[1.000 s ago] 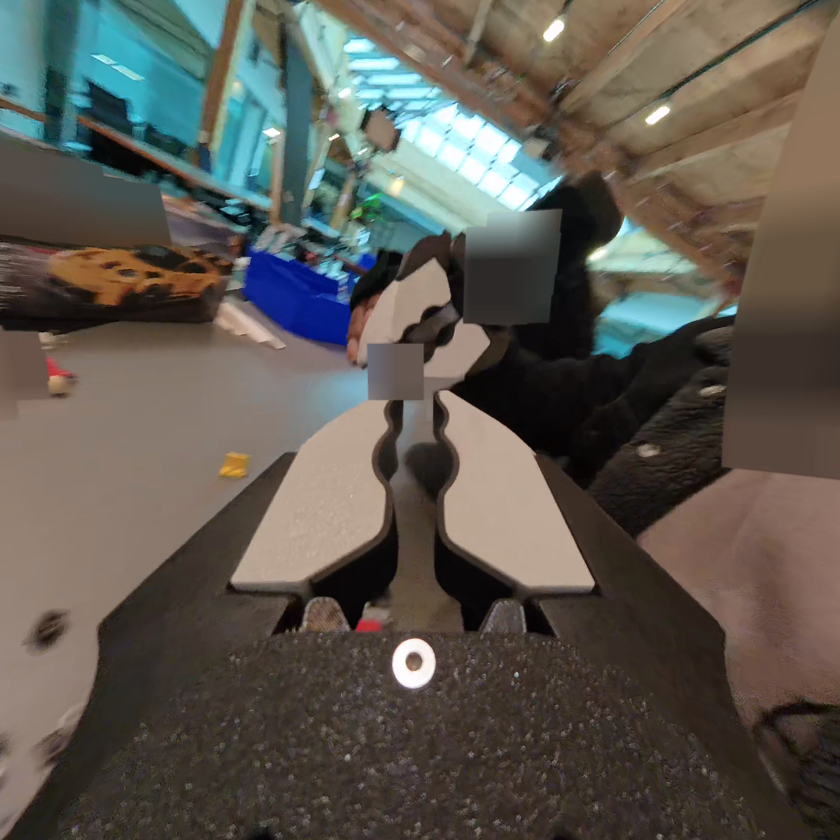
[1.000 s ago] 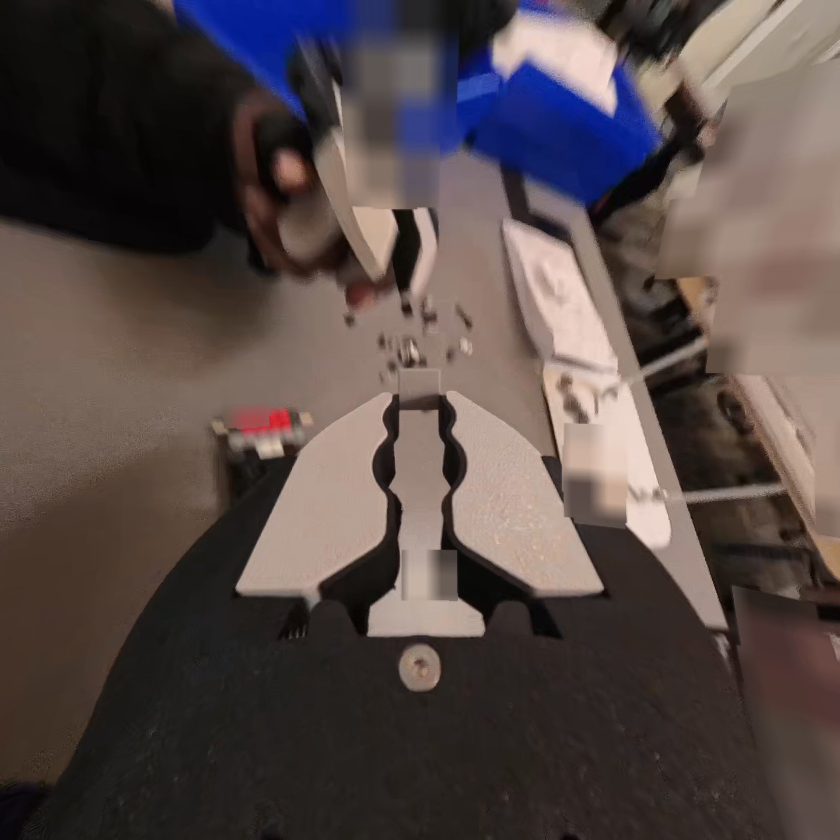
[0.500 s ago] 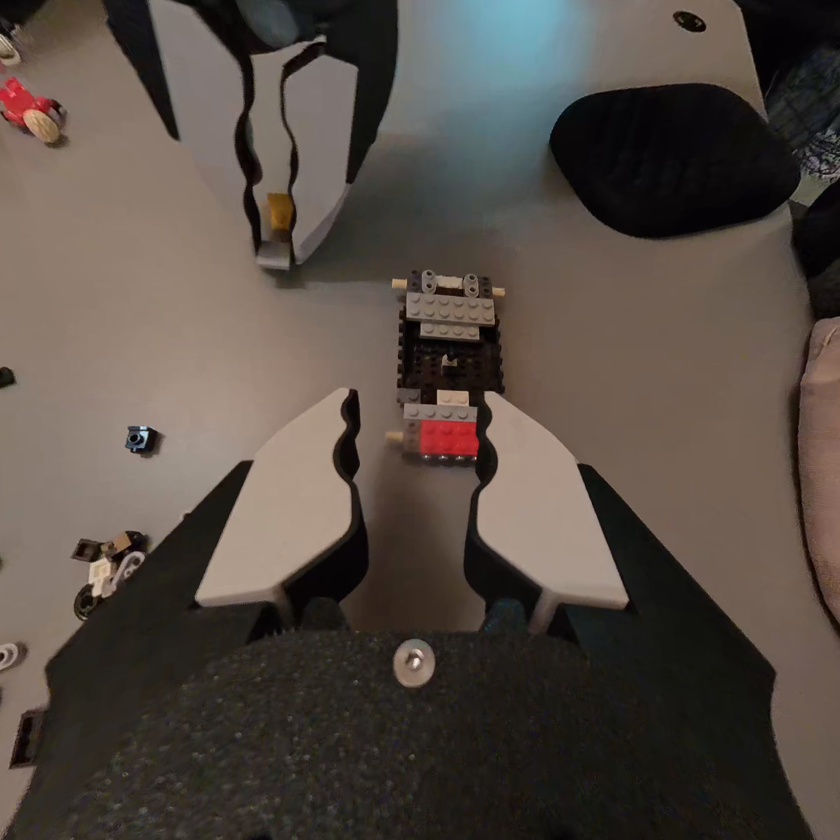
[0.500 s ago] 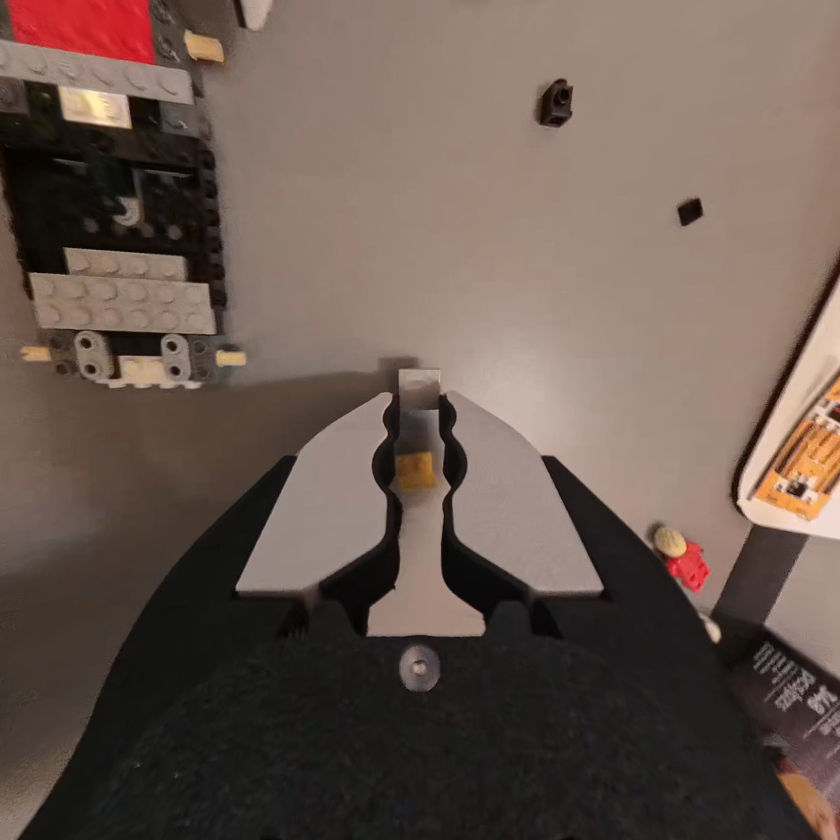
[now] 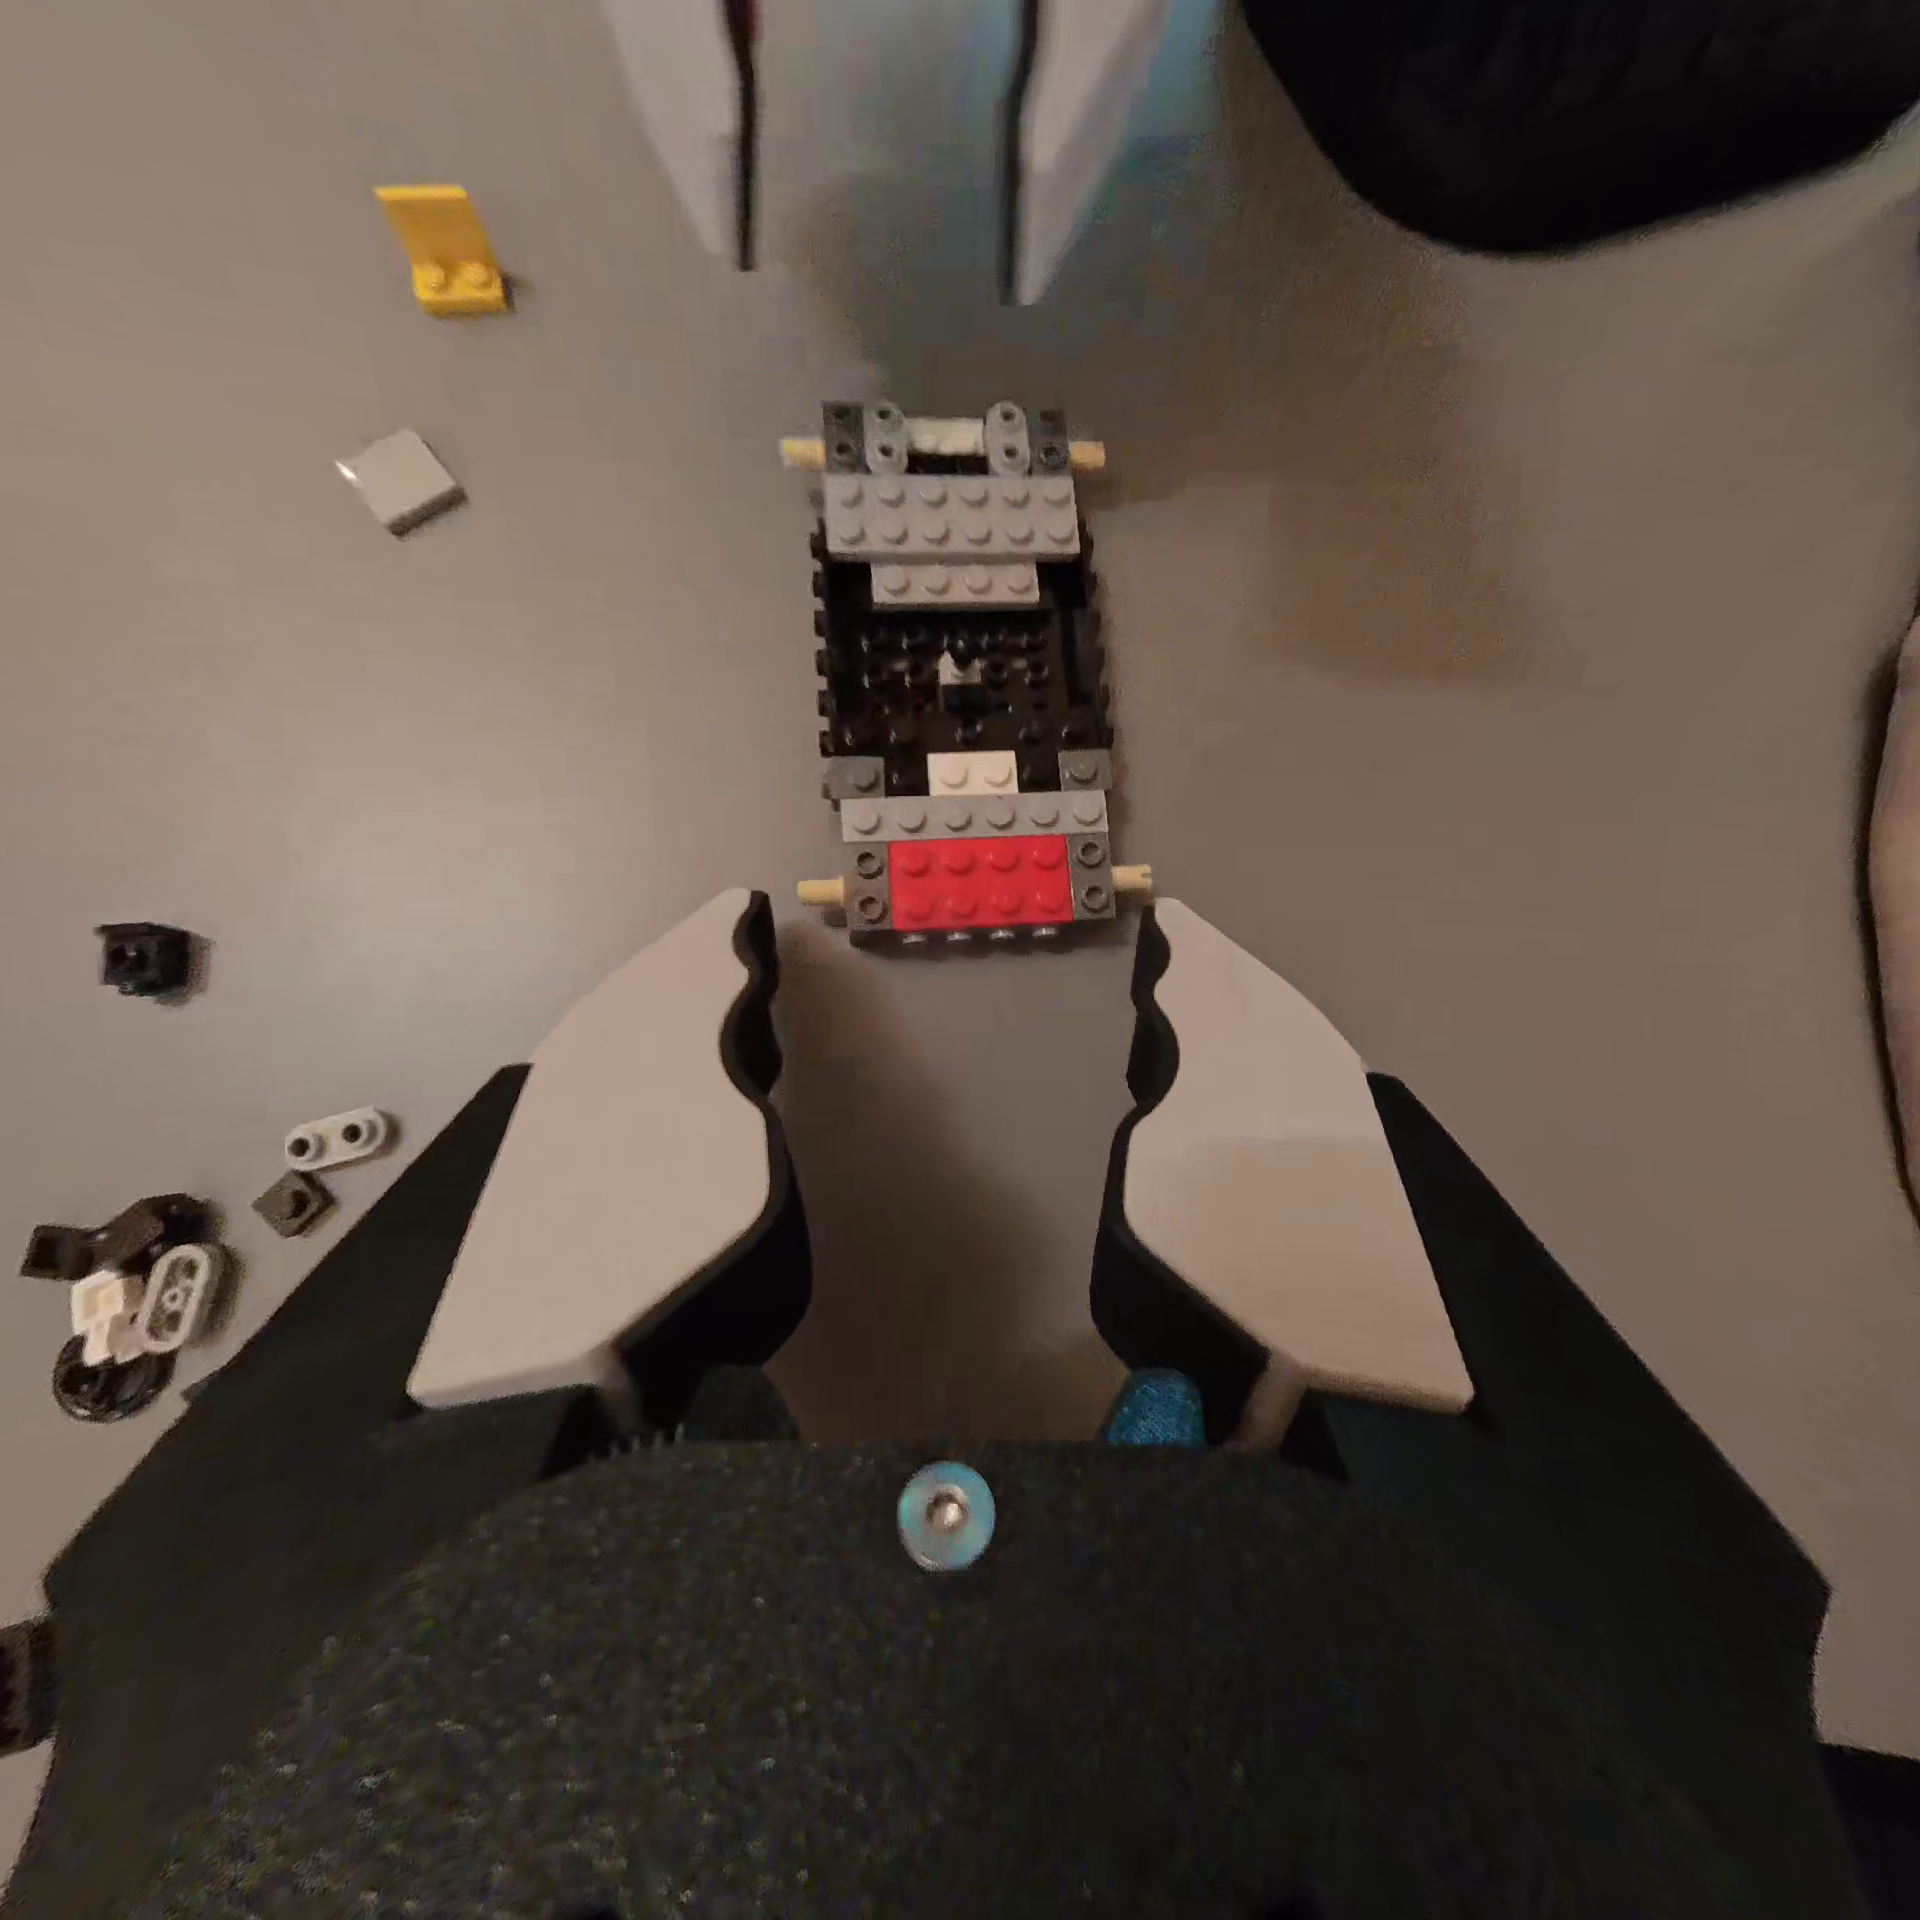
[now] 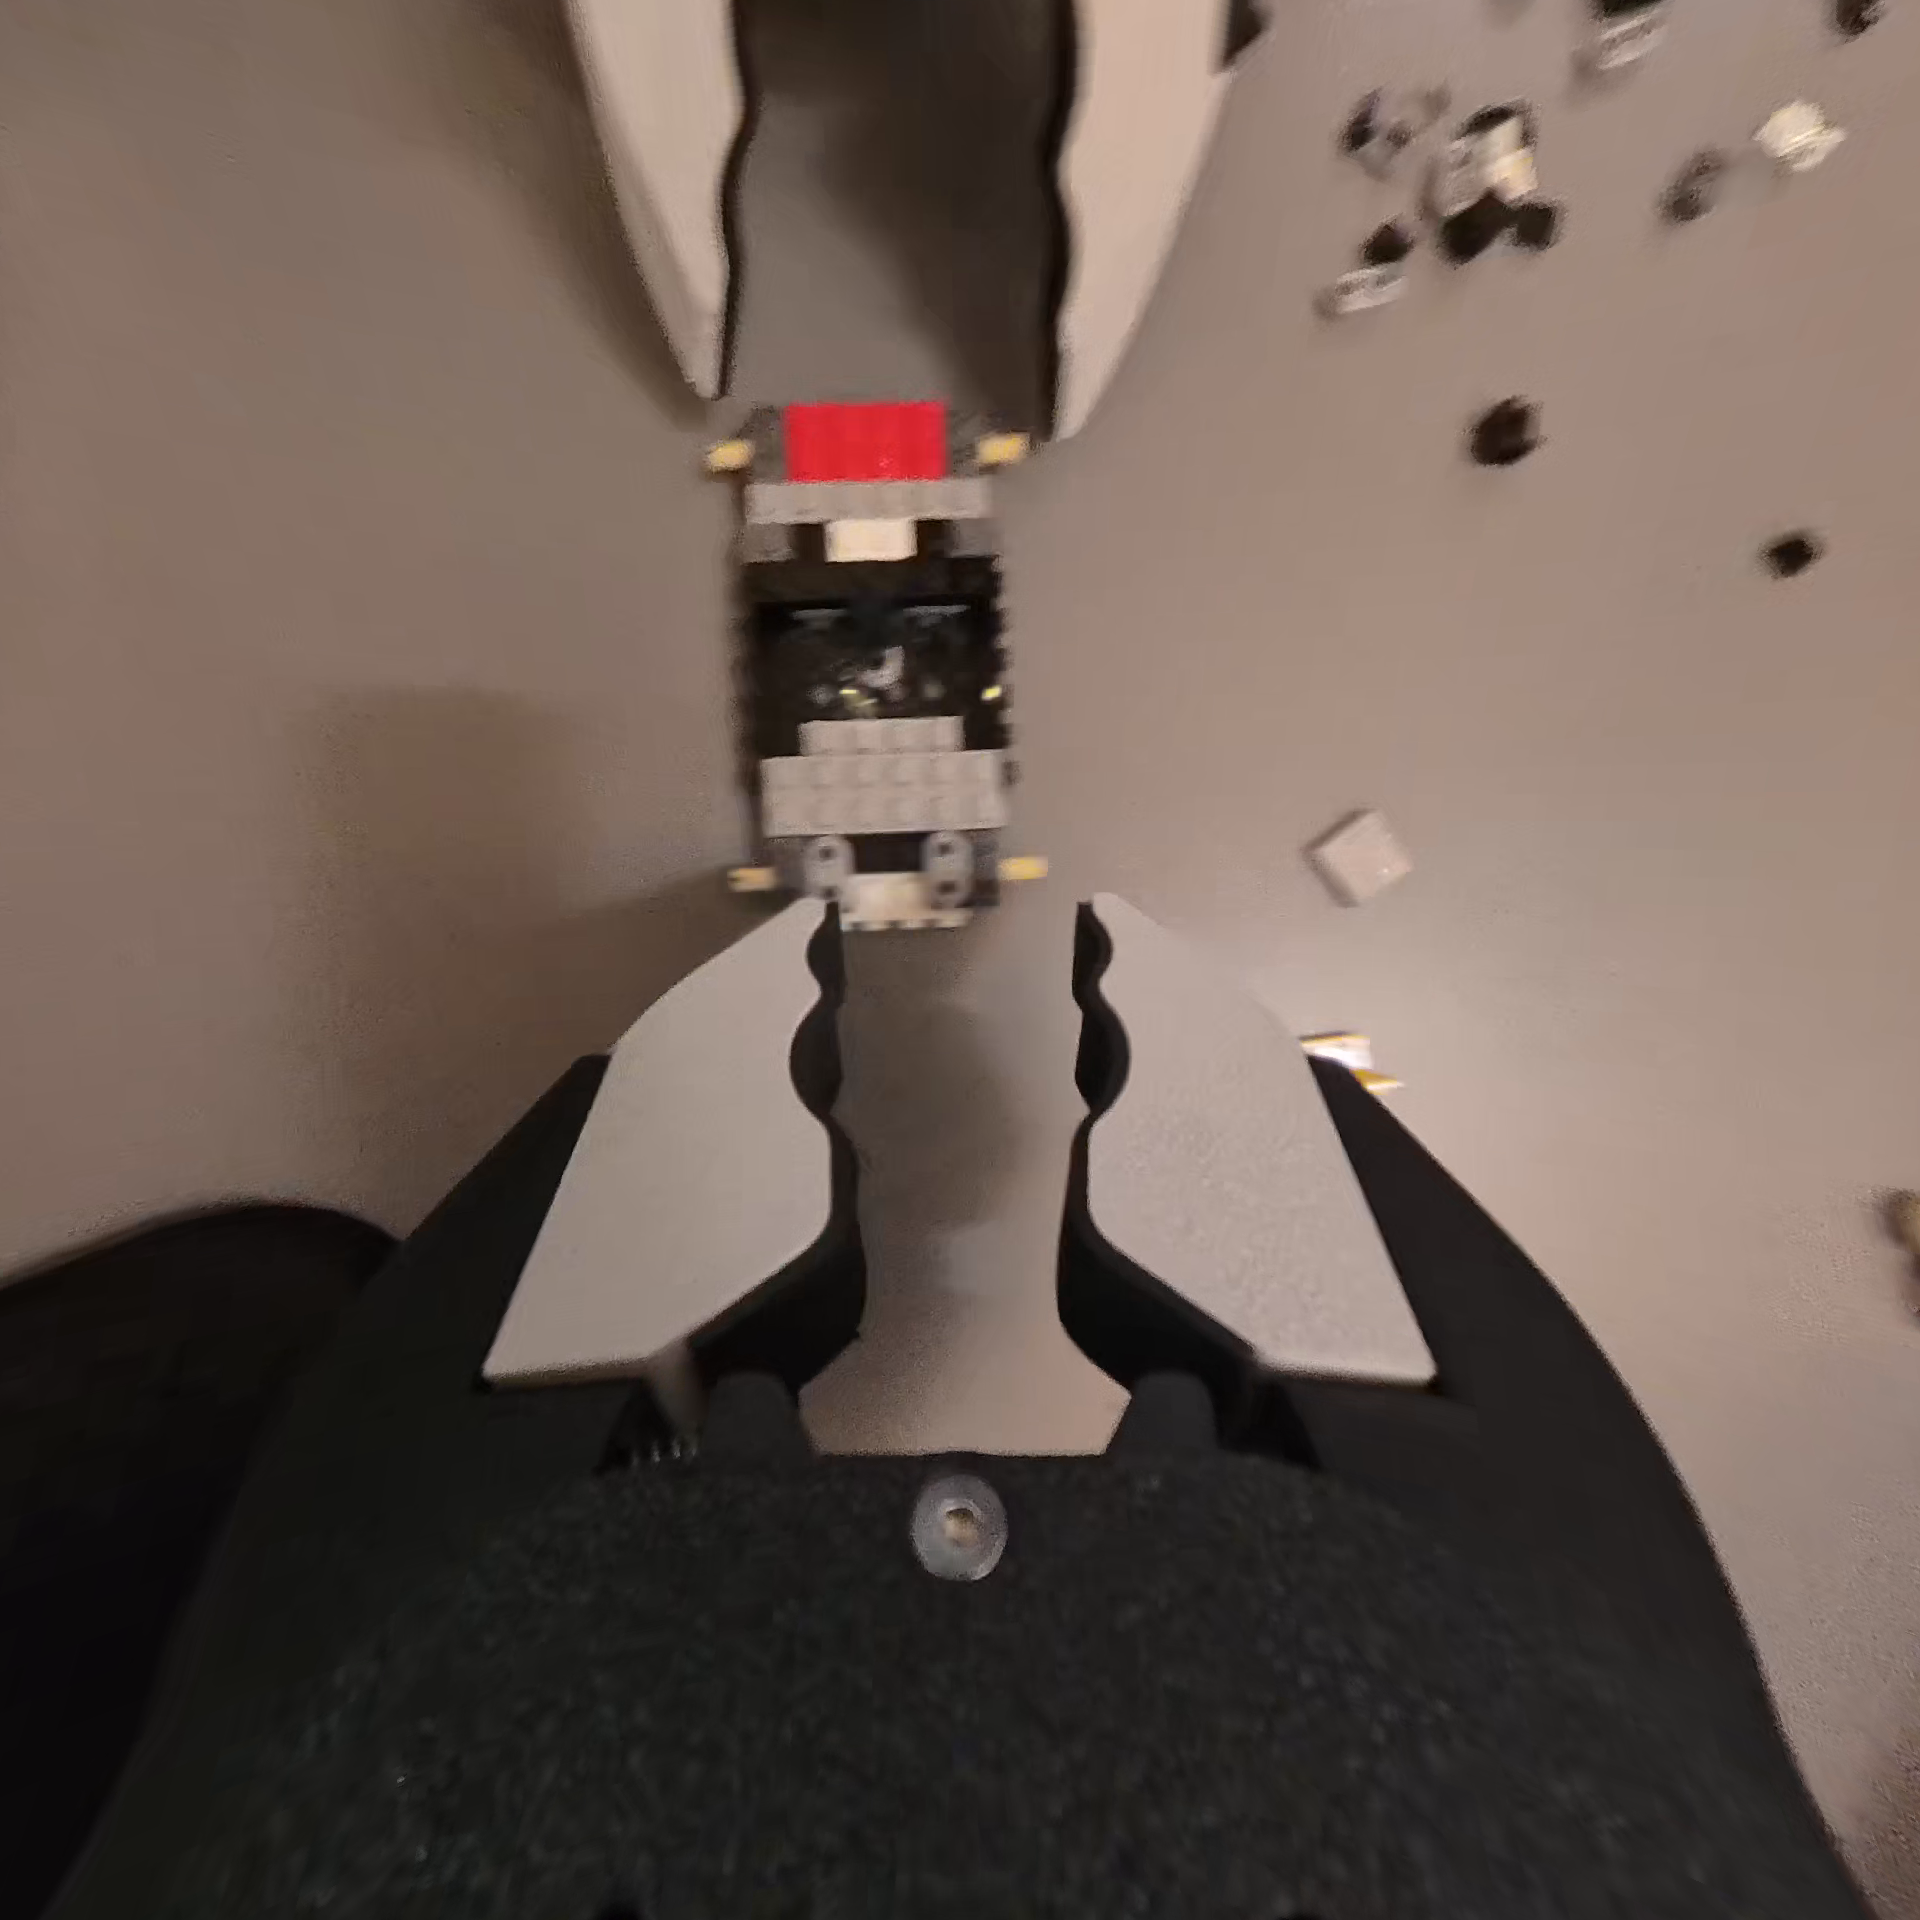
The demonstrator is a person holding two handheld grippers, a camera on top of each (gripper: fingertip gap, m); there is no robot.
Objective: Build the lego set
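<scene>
Flanking the lego chassis (image 5: 961, 675) end to end
Long axis runs between left gripper (image 5: 951, 914) and right gripper (image 6: 951, 909); both jaws wide, empty, 2 equally near

Left gripper (image 5: 945, 914): jaws spread wide, nothing between them, pointing down. Right gripper (image 6: 951, 909): jaws parted, empty, pointing down. The two face each other tip to tip, each visible at the far edge of the other's view.
</scene>
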